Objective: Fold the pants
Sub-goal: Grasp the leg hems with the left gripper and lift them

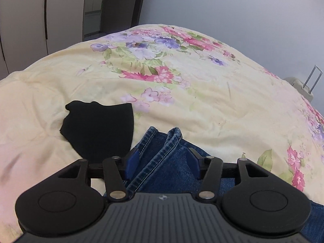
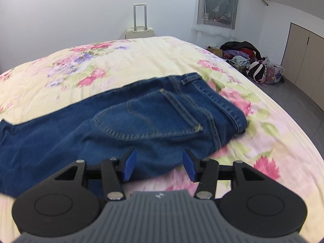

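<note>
Blue jeans (image 2: 81, 137) lie flat on the flowered bed cover (image 2: 141, 56), seat side up, with a back pocket (image 2: 141, 121) and the waistband (image 2: 220, 101) toward the right. My right gripper (image 2: 159, 165) hovers open over the jeans' near edge, and its blue pads (image 2: 129, 166) touch no cloth. In the left wrist view the two leg cuffs (image 1: 172, 135) lie side by side between the fingers of my left gripper (image 1: 163, 162). That gripper is open, with its left pad close beside one cuff and its right pad well apart from the denim.
A black garment (image 1: 99, 127) lies on the bed cover (image 1: 182, 93) just left of the cuffs. A cream suitcase (image 2: 139, 31) stands behind the bed. A heap of clothes and bags (image 2: 243, 58) sits on the floor at right, near cabinets (image 2: 303, 60). Wardrobe doors (image 1: 24, 20) are at far left.
</note>
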`<action>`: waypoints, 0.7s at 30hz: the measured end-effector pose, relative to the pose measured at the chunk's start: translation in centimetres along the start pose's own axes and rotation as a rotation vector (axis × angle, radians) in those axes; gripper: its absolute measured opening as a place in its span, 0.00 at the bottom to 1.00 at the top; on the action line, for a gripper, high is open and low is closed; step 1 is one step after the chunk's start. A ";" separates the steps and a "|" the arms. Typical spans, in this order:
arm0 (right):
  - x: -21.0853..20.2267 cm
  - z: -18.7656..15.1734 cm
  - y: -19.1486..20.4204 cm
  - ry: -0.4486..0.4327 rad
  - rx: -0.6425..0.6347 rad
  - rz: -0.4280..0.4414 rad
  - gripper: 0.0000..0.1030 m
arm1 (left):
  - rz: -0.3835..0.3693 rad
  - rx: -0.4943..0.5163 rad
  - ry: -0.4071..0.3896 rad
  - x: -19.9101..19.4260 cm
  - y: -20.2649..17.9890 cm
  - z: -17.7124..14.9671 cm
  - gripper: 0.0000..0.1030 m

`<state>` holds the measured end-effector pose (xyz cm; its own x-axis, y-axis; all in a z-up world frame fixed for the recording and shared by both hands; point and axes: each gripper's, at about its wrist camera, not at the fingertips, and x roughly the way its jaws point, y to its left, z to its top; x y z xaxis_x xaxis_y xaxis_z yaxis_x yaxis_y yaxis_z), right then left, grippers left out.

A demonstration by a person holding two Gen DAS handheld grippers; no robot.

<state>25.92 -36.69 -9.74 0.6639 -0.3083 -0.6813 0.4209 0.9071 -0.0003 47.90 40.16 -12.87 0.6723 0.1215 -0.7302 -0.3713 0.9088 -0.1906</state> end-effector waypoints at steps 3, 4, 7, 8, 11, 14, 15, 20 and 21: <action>2.3 2.7 -1.5 -0.007 0.013 0.002 0.45 | 0.042 0.019 0.015 1.9 -1.1 -0.1 0.58; 3.2 3.6 -2.0 -0.010 0.018 0.004 0.45 | 0.055 0.028 0.028 2.5 -1.5 -0.1 0.46; 5.9 6.4 -3.6 -0.003 0.013 -0.005 0.45 | 0.076 0.058 0.030 3.2 -2.3 -0.4 0.20; 6.9 7.3 -4.2 -0.002 0.008 -0.008 0.45 | 0.072 0.076 0.029 3.2 -2.6 -0.5 0.16; 10.1 9.9 -6.1 0.003 0.008 -0.006 0.47 | 0.113 0.152 0.012 3.0 -4.1 -0.6 0.13; 13.8 12.3 -7.7 0.011 0.017 0.017 0.47 | 0.142 0.157 0.009 3.0 -4.5 -0.7 0.12; 15.1 13.1 -8.1 0.005 0.006 0.016 0.47 | 0.150 0.149 0.009 3.0 -4.6 -0.6 0.12; 20.5 15.1 -10.6 0.041 0.109 0.076 0.63 | 0.188 0.136 -0.004 2.4 -5.1 -0.6 0.11; 21.6 15.1 -11.3 0.066 0.153 0.107 0.62 | 0.193 0.135 -0.009 2.2 -5.2 -0.6 0.11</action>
<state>44.86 -57.89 -13.39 0.6700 -0.1887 -0.7180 0.4425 0.8781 0.1822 50.93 35.48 -13.86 0.6027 0.3014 -0.7389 -0.4050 0.9134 0.0423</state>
